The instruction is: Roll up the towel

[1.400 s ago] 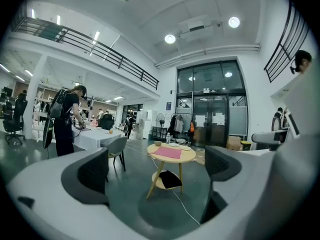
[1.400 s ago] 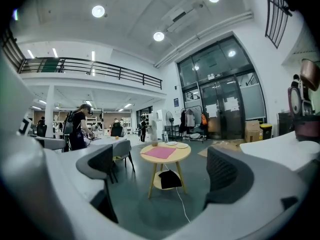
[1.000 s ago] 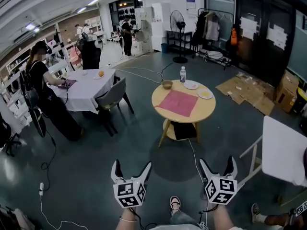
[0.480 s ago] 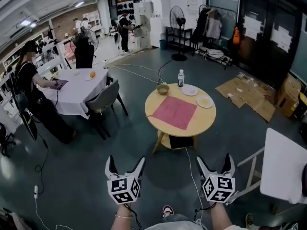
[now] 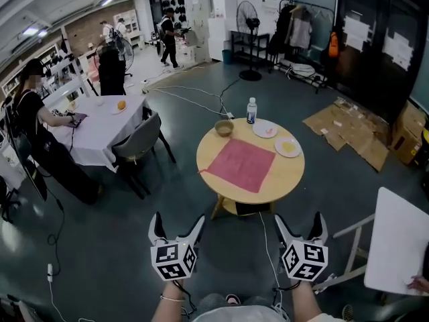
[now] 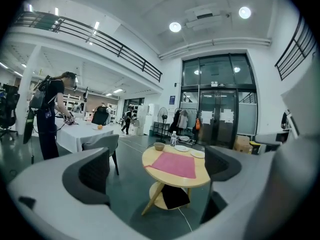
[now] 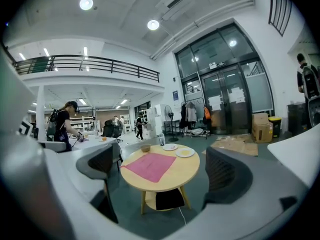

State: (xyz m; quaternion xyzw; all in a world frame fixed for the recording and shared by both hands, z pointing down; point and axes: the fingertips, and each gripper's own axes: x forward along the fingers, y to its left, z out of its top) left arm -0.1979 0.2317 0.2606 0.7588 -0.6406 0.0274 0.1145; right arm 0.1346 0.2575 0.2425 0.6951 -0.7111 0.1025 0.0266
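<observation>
Two hand-held grippers (image 5: pixel 178 220) (image 5: pixel 299 219), towel (image 5: pixel 241 164) well ahead

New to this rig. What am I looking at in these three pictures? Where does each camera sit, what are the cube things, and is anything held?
There is no robot here: a person carries a hand-held gripper in each hand. The downward picture comes from a camera on the person's head. The left hand-held gripper and right hand-held gripper show at its bottom, and the marker cubes are part of them. The other two pictures come from a camera riding on each gripper, looking out between its two jaws. Both pairs of jaws stand apart with nothing between them, so nothing is held. Ahead stands a round wooden table. On it lie a pink towel spread flat, a bowl, a water bottle, a plate and a second plate. Both grippers are short of the table.
</observation>
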